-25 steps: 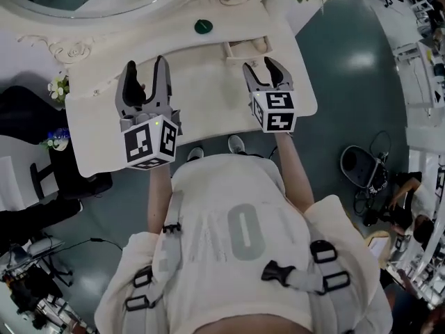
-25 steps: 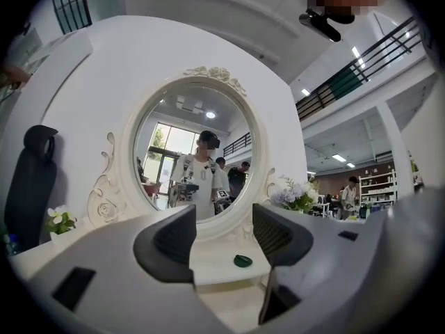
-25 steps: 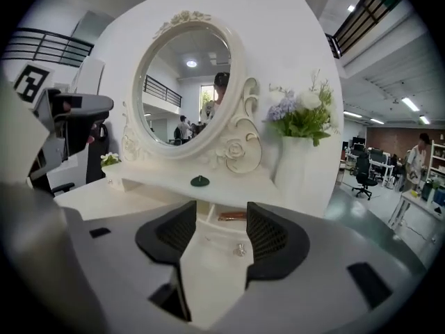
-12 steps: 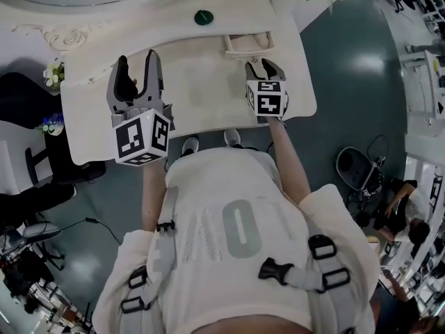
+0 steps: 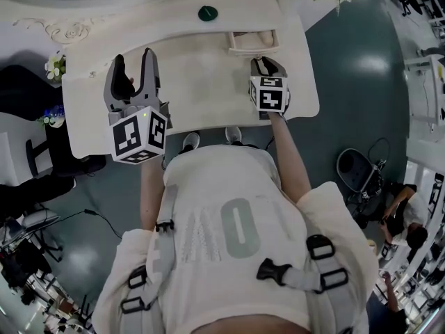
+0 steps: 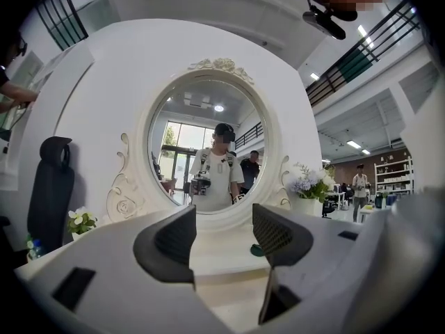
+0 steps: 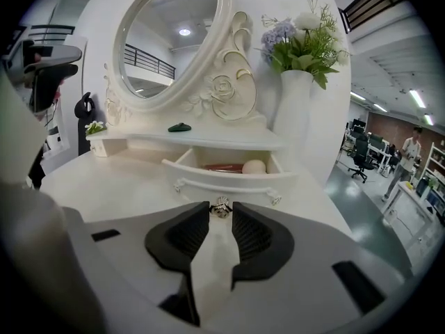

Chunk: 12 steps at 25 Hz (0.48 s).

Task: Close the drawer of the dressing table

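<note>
The white dressing table (image 5: 201, 82) has its small drawer (image 5: 254, 42) pulled out at the right, under the shelf. In the right gripper view the drawer front (image 7: 229, 181) faces me, with a red item and a cream ball (image 7: 254, 166) inside. My right gripper (image 7: 221, 213) points down at the drawer's metal knob (image 7: 221, 206). Its jaws have just been closing, and the knob sits in the narrow gap at the tips; I see no clear press on it. The right gripper (image 5: 267, 62) shows low over the table. My left gripper (image 5: 132, 58) hovers open and empty above the table's left half.
A dark green lump (image 5: 208, 12) lies on the shelf by the oval mirror (image 6: 208, 145). A white vase of flowers (image 7: 295, 110) stands right of the drawer. Off the table's left end are a black chair (image 6: 50, 186) and small flowers (image 5: 55, 65). Grey floor lies to the right.
My right gripper has sunk towards the table and moved in on the drawer front, and its jaws have narrowed. The left gripper has hardly moved.
</note>
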Motion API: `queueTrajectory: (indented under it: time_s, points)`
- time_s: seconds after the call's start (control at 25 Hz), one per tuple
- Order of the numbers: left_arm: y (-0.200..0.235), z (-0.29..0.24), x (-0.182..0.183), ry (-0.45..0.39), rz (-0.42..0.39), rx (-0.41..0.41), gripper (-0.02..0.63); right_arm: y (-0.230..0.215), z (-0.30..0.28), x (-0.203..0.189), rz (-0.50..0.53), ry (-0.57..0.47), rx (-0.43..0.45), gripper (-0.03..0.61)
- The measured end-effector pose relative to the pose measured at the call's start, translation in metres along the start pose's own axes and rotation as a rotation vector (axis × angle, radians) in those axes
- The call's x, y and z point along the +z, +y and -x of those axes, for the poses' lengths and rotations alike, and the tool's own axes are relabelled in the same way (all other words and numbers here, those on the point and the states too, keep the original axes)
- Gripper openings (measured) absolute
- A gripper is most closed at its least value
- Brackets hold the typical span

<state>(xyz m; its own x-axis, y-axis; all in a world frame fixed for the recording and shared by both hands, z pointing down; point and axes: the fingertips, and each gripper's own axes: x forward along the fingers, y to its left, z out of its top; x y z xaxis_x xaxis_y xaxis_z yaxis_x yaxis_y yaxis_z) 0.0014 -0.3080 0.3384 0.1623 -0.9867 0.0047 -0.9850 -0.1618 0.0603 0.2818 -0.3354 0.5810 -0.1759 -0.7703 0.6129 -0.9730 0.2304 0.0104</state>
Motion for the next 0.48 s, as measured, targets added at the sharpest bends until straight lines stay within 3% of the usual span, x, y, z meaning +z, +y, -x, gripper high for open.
queueTrajectory:
  time_s: [0.48]
  points:
    - [0.0003, -0.0026, -0.0014, 0.006, -0.003, -0.011, 0.238, 0.0011, 0.0017, 0.0012, 0.023, -0.012, -0.003, 0.099]
